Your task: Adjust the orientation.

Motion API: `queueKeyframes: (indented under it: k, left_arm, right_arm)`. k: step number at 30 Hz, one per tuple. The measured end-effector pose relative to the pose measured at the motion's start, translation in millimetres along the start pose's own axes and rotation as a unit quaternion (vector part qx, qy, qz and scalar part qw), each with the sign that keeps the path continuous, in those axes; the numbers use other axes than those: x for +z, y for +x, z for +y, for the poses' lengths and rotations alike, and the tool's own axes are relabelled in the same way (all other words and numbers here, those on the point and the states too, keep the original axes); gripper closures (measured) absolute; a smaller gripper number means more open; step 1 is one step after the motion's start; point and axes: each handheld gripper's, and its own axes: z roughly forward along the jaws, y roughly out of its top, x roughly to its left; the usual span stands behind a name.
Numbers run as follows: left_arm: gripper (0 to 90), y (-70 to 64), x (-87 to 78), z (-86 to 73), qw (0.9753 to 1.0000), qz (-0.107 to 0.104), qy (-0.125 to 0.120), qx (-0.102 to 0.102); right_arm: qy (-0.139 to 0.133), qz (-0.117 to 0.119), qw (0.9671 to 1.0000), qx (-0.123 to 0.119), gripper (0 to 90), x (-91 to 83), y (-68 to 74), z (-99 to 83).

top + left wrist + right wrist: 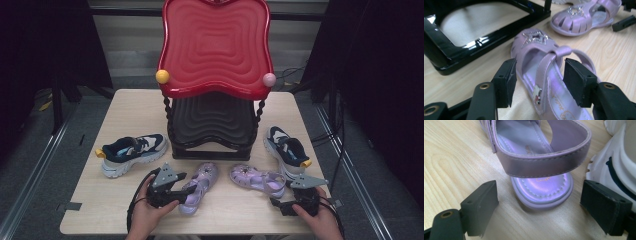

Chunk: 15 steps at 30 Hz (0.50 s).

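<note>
A: Biggest thing first: what stands beyond the claws?

B: A rack (215,125) with a red upper tray (215,47) and a black lower tray, at the far side of the tabletop (125,107). Its black base frame (486,42) lies just ahead and left of the left claw (537,80).

A: And the shoes?

B: Two navy-and-white sneakers lie out wide: one (132,152) left of the left claw, the other (287,150) just ahead of the right claw (549,206), its white sole (616,167) close by the right-hand jaw. Two lilac sandals lie between them.

A: Where do the claws stand?

B: The left claw is wide open, jaws either side of the left sandal (544,72) around its strap, not yet pressing. The right claw is also wide open and holds nothing; the heel of the right sandal (541,165) sits just ahead, between the jaw lines.

A: So which step?

B: I judge it the approach before grasping, both sandals still flat on the tabletop. Next, the left claw needs only to close on the strap; the right should ease forward around the heel band, clear of the sneaker, then close.
</note>
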Motion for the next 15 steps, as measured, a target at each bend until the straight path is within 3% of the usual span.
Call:
queueKeyframes:
  k: [4,7,15]
  left_arm:
    - [50.2,2.2,2.8,-3.1,1.0,0.002,0.005,-0.001]
    - [55.0,2.0,2.3,-3.5,0.9999,0.006,-0.011,0.003]
    - [61.5,3.7,5.4,-8.7,0.9998,0.007,-0.017,-0.006]
  right_arm:
    - [0.0,0.0,1.0,0.0,13.7,0.0,0.0,0.0]
    - [0.0,0.0,1.0,0.0,13.8,0.1,0.0,0.0]
    - [0.0,0.0,1.0,0.0,13.7,0.0,0.0,0.0]
